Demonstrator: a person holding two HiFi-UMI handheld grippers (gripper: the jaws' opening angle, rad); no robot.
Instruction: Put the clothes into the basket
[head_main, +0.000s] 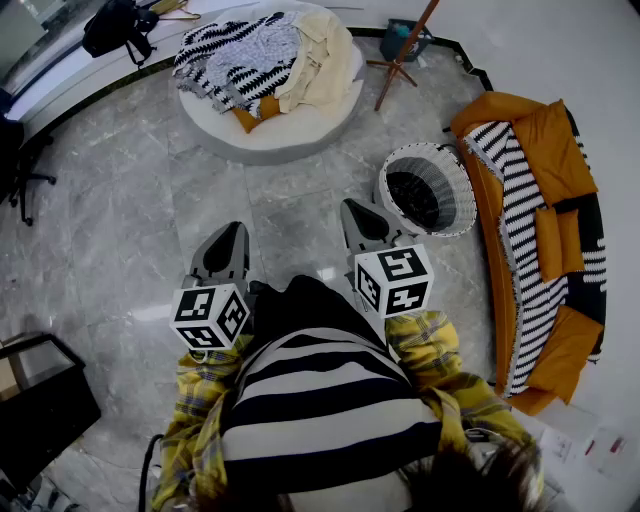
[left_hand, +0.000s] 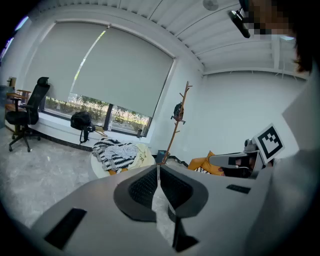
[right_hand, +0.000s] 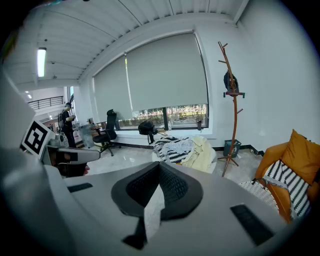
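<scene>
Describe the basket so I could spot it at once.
Find the curved orange sofa at the head view's right. Just left of it stands the basket: round, white woven wall, dark inside. Unlike the flat round cushion beyond, heaped with clothes, it is a hollow tub.

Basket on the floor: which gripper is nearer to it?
Right. The right gripper sits just left of the basket, apart from it; the left gripper is farther left, beyond the right one.
</scene>
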